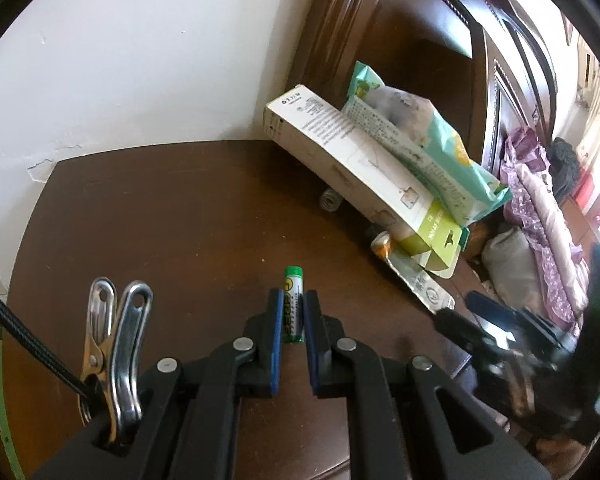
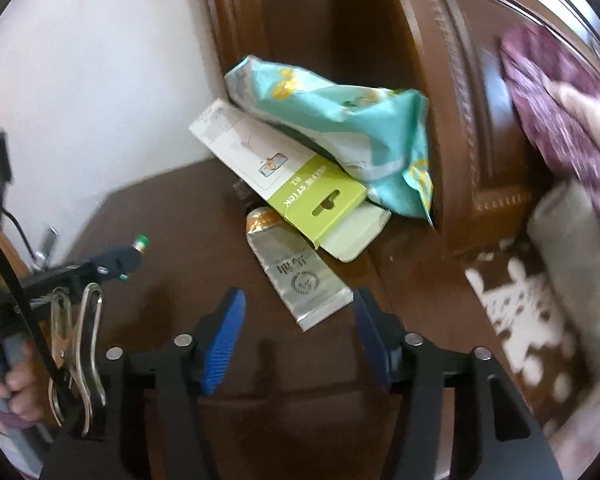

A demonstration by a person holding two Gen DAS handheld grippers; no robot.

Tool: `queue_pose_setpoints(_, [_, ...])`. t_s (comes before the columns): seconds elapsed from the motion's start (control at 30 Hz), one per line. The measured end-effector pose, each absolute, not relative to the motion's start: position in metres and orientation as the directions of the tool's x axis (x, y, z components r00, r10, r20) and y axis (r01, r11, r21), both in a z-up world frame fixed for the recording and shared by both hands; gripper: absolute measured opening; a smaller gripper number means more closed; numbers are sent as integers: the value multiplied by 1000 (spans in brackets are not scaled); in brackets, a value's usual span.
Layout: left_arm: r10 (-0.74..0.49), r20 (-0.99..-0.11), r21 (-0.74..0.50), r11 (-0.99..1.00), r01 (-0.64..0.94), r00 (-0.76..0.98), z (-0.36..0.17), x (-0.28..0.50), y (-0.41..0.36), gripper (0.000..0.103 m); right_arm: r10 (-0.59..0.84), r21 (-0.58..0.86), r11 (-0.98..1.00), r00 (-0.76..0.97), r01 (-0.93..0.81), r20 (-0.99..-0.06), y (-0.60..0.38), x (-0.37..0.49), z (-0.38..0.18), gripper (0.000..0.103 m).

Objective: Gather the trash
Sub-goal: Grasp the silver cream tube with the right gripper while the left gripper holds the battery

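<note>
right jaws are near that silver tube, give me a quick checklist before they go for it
1. Left gripper shut on the battery: ok, the battery sits clamped between its jaws.
2. Right gripper open: ok, jaws stand apart with nothing between them.
3. Silver tube within the jaw gap: not ok, its flat end lies just ahead of the jaws, not between them.
4. Tube free to lift: not ok, its cap end is tucked under the green and white box.
5. Teal packet stable on the box: cannot tell.
6. Left gripper clear of the right's path: ok, it is off to the side in the right wrist view.
</note>
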State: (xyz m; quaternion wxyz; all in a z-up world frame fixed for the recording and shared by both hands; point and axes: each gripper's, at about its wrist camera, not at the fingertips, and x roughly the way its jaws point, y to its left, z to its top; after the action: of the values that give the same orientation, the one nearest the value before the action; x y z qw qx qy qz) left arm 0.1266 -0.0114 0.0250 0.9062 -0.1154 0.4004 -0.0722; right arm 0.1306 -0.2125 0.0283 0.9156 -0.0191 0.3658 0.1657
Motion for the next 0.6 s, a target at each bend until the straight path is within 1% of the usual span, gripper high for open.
queue_pose_setpoints(0.1, [-237,-709,-279,959,45,664,25,126,-9,10,262,43,942,651,-333,-713,-203,143,23,58])
queue_pose_setpoints(0.23, [-257,-712,-301,953,46,654,26,124,-3,10,252,-5,931,653,-365,-714,-190,148,20,59])
queue_pose_setpoints(0.33, [-262,-715,-315,948,35,648,24,125,3,10,278,5,920,645,-391,-712,-180,148,20,59])
queue_pose_setpoints(0.47, [-261,-715,-333,943,13,649,25,126,12,10,371,67,877,580,-477,-726,-169,139,24,59])
queue_pose_setpoints(0.5, [-258,-715,-334,943,7,650,25,126,14,10,368,60,875,579,-481,-728,-166,138,24,59])
queue_pose_setpoints(0.6, [-247,-714,-334,943,-8,655,25,126,19,10,301,-20,889,616,-458,-727,-154,141,25,59])
